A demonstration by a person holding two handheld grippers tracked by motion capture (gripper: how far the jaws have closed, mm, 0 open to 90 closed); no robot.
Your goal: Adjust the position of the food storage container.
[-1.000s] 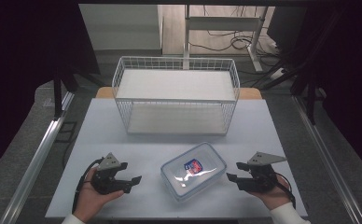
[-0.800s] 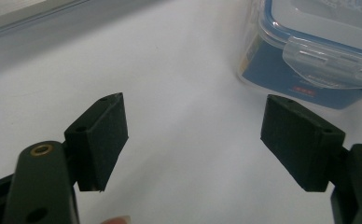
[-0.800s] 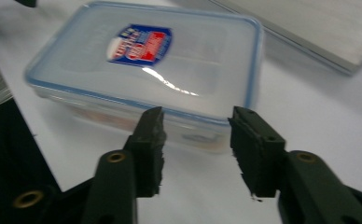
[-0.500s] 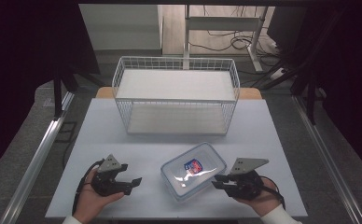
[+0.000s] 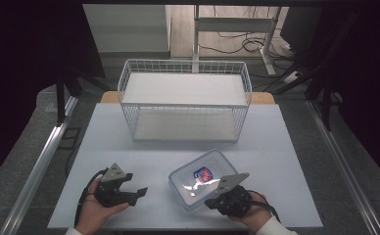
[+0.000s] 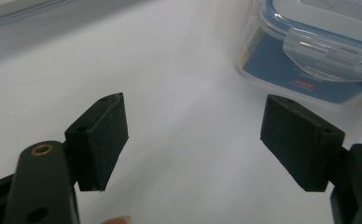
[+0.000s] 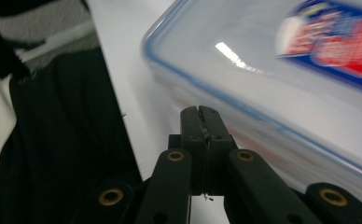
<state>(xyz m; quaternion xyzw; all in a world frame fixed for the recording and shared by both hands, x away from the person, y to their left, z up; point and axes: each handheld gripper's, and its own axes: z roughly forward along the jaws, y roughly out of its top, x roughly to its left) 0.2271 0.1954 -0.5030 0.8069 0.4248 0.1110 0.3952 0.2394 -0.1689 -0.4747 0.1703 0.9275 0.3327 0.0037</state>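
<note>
Two hand-held grippers and one lidded container sit at the near edge of the white tabletop [image 5: 276, 132].

Hidden or unclear: the label print on the clear plastic container [image 5: 203, 179] is too small in the high view and blurred in the right gripper view; contents cannot be made out. The container's far end is cut off in both gripper views.

By view: the high view gives the wire basket [image 5: 185, 98] standing toward the tabletop's far edge, well apart from the container. The left gripper view gives a blue seal line and a clear latch tab on the container's side.

Container: rectangular, transparent, rounded corners, red-and-blue label on the lid, lying askew near the middle of the near edge.

Left hand-held gripper [image 6: 193, 130]: jaws spread wide, nothing between them, short of the container.

Right hand-held gripper [image 7: 200, 114]: jaws have just been closing and now meet, clenched on nothing, tips just beside the container's near corner.
</note>
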